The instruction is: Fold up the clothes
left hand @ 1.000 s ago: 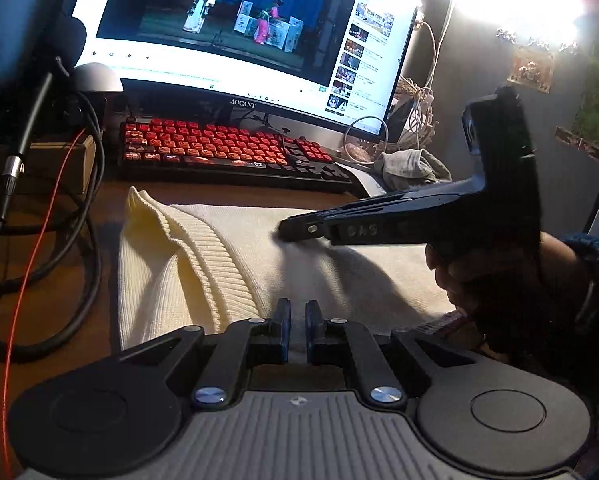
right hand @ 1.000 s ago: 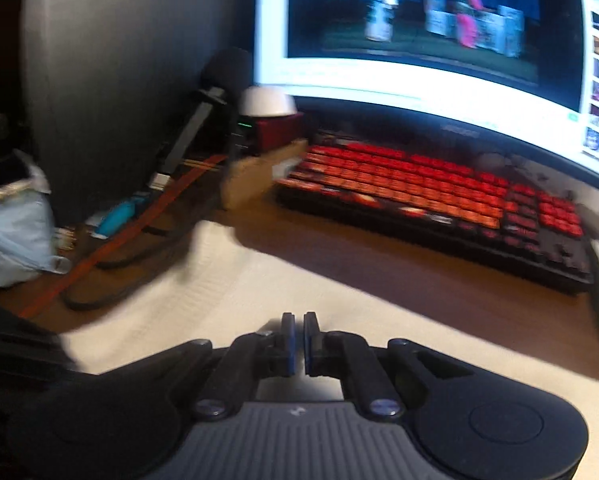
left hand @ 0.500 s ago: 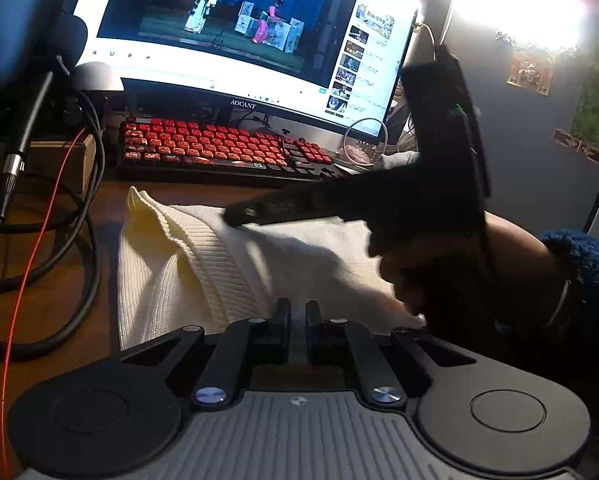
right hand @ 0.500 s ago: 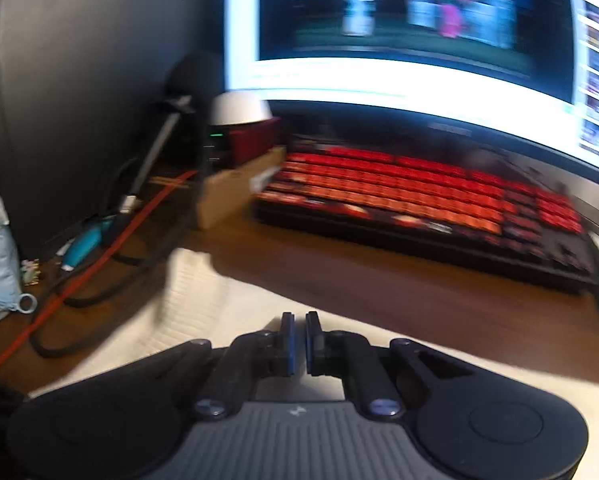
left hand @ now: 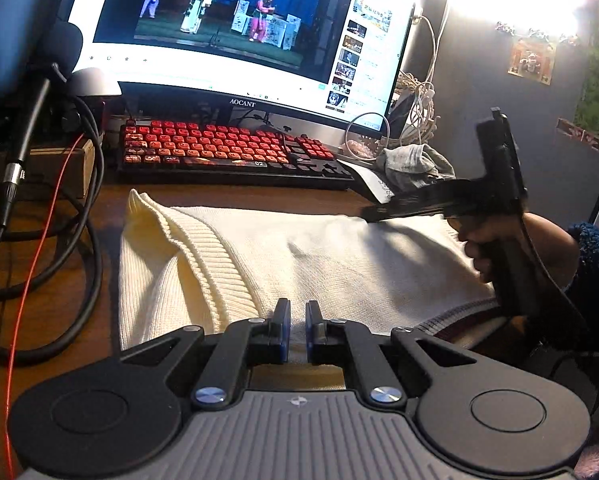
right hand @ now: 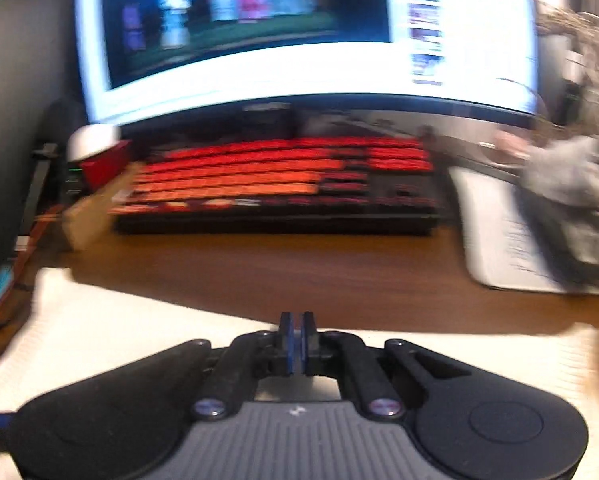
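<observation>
Cream ribbed-knit sweater (left hand: 299,256) lies flat on the wooden desk (left hand: 111,208); left gripper (left hand: 297,330) stays pinching its near hem, while the right gripper (right hand: 297,340), clenched empty, has swung toward the right edge.

Ahead of my black, blue-padded left fingers (left hand: 283,326) lies a cream ribbed sweater (left hand: 319,264) on brown wood (left hand: 235,196); beyond it, a black keyboard (left hand: 227,152) with glowing red keys.

Your left gripper (left hand: 298,330) is black with blue pads, two shiny round screws and a grey ribbed middle. Your right gripper (right hand: 297,338) looks the same. Your right hand (left hand: 479,250) wears a fuzzy dark blue sleeve (left hand: 595,264).
</observation>
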A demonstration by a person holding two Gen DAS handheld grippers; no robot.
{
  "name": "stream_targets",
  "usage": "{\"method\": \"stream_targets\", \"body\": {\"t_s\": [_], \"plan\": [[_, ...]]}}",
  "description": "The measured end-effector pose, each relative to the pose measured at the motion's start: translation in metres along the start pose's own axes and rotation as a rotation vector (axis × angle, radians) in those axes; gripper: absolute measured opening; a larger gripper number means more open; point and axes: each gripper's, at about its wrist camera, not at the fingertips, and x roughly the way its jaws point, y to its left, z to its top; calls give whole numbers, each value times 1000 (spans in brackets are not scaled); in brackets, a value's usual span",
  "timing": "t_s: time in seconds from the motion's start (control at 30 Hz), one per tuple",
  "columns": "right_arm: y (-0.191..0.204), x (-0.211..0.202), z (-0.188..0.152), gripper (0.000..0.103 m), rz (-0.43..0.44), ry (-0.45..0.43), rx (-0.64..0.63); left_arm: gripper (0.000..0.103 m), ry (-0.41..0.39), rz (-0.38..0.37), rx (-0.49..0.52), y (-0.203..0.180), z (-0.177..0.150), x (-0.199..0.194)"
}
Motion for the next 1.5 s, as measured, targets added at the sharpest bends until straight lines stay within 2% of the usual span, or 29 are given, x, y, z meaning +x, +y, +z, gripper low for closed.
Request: {"method": "stream_targets", "body": {"t_s": [0.17,0.27,0.33,0.43,0.5,0.57,0.7,0.77,0.8,0.93,1.07,1.27,1.5], "plan": [[-46,-10,-4,1,-138,-7,14,7,5,8,-9,-1,1,1],[-67,-15,-5,1,-155,-7,38,7,15,8,-32,0,3,1],[-74,-15,-5,0,-147,-7,53,7,36,-17,-101,6,12,2],[-71,-13,-6,0,-159,-10,38,7,24,-50,-168,12,34,1],[-65,-12,-8,1,-175,-14,1,7,0,-47,-149,10,52,3],[-63,-12,-8,1,-166,-19,-11,7,-10,1,-89,3,73,15],[-65,-12,-8,2,-140,-27,2,7,46,74,-1,-1,101,65],[-67,-12,-7,2,-125,-29,18,7,73,44,-21,6,107,87],[-68,-12,-7,2,-121,-30,24,7,90,42,-17,10,108,97],[-72,-12,-7,1,-106,-22,13,3,165,189,17,25,101,115],[-80,-14,-9,1,-82,-22,13,3,138,193,-41,48,90,105],[-88,-17,-14,0,-62,-22,-8,3,123,229,47,47,85,101],[-96,-23,-14,0,-47,-34,15,2,120,247,43,40,92,94]]}}
